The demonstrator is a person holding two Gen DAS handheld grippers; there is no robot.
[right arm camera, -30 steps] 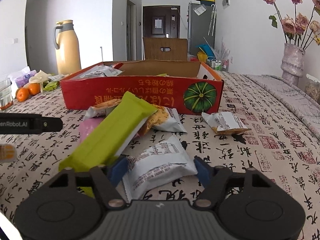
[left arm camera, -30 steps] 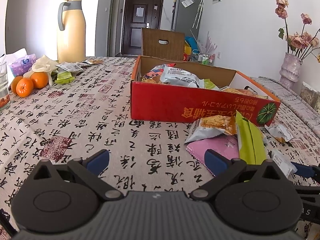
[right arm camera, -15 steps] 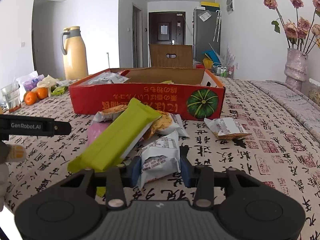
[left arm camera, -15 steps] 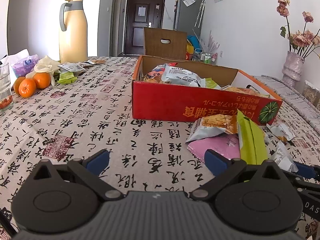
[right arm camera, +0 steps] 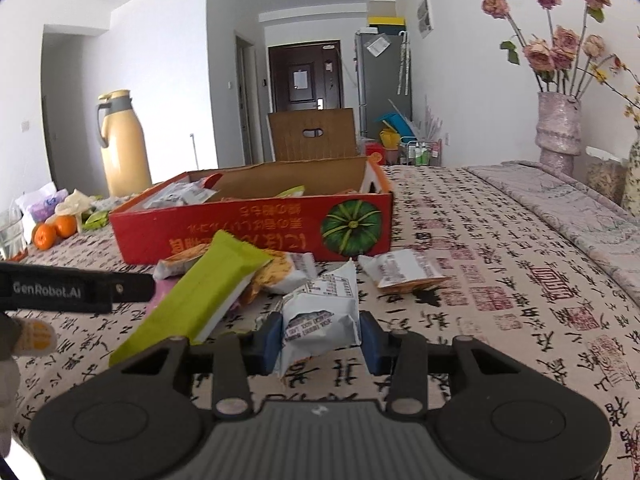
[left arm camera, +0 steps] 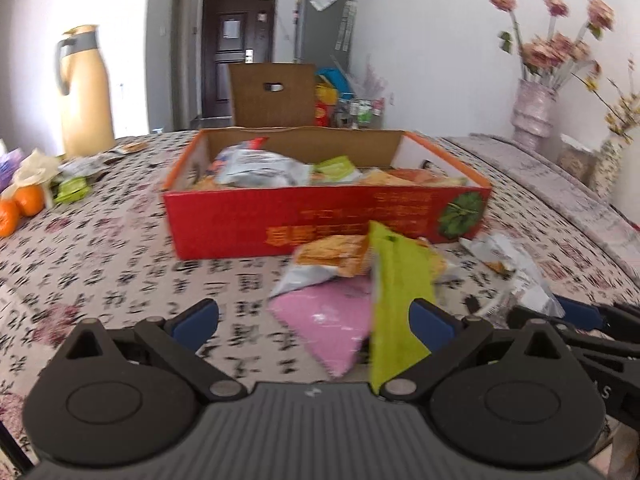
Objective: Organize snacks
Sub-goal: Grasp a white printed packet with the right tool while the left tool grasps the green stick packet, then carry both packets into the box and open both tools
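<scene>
Calligraphy-print tablecloth (right arm camera: 500, 264) bears red box (right arm camera: 256, 228), thermos (right arm camera: 122, 144), vase (right arm camera: 558, 128).

Loose packets (right arm camera: 224, 280) lie on the table (right arm camera: 500, 248) before the box (right arm camera: 248, 232)

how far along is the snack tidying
Partly done. Several packets already lie in the red cardboard box. In hand: the right gripper is shut on a white crinkly snack packet. Left: the long green packet, pink packet, orange-printed packets and white packet on the tablecloth. The left gripper is open, empty.
</scene>
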